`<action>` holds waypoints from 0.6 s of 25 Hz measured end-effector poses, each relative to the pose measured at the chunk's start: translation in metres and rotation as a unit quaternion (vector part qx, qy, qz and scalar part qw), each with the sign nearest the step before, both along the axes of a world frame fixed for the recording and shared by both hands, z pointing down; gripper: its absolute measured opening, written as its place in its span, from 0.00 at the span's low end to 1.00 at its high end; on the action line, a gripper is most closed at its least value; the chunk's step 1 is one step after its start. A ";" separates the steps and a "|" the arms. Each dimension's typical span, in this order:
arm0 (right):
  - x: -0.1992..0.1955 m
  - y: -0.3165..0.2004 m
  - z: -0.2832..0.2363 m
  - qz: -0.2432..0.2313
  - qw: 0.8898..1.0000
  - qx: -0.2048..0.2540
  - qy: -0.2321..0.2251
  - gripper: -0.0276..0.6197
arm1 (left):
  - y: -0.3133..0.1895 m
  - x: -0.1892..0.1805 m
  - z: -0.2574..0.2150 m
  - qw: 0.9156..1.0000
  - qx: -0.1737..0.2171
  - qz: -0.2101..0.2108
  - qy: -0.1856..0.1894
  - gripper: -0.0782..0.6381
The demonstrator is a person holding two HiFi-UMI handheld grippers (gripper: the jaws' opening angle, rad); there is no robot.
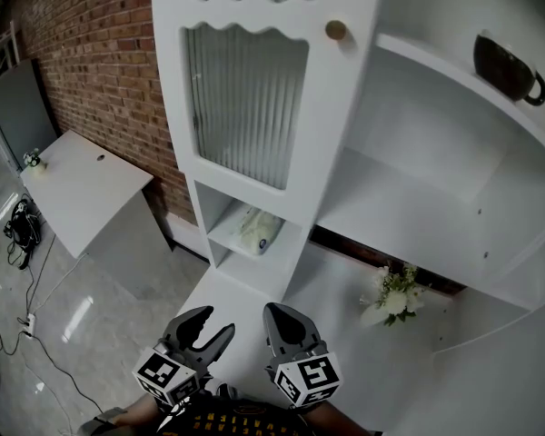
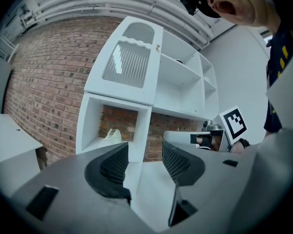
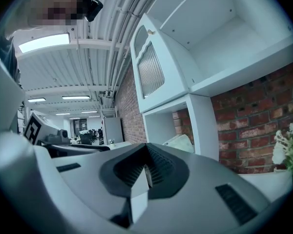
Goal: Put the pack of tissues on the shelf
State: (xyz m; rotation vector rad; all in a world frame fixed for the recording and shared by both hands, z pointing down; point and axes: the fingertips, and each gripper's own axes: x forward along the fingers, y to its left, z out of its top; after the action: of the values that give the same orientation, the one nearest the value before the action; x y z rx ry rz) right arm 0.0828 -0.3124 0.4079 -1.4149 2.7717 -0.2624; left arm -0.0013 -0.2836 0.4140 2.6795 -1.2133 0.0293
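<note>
The pack of tissues (image 1: 257,230), pale and soft in clear wrap, lies in the small low cubby of the white cabinet (image 1: 282,162). It also shows in the left gripper view as the tissue pack (image 2: 111,135) and in the right gripper view as the tissue pack (image 3: 180,143). Both grippers hang low in front of the cabinet, well short of the cubby. My left gripper (image 1: 209,327) is open with nothing between its jaws (image 2: 144,162). My right gripper (image 1: 280,319) is shut and empty, its jaws meeting at the tip (image 3: 146,172).
A small bunch of white flowers (image 1: 395,293) stands on the low counter to the right. A dark cup (image 1: 507,66) sits on an upper shelf. The ribbed-glass door (image 1: 245,98) is closed above the cubby. A white table (image 1: 82,184) and floor cables (image 1: 23,225) are at left.
</note>
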 end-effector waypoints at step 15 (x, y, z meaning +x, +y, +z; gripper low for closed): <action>-0.015 0.036 -0.019 -0.029 0.998 0.053 0.008 0.05 | 0.028 0.020 -0.026 0.998 0.051 0.023 0.009 0.11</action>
State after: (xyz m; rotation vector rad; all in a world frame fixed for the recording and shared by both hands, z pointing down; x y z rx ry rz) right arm 0.0677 -0.2760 0.3892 -1.3200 2.7977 -0.1039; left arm 0.0184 -0.2552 0.3880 2.7889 -1.1769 -0.0521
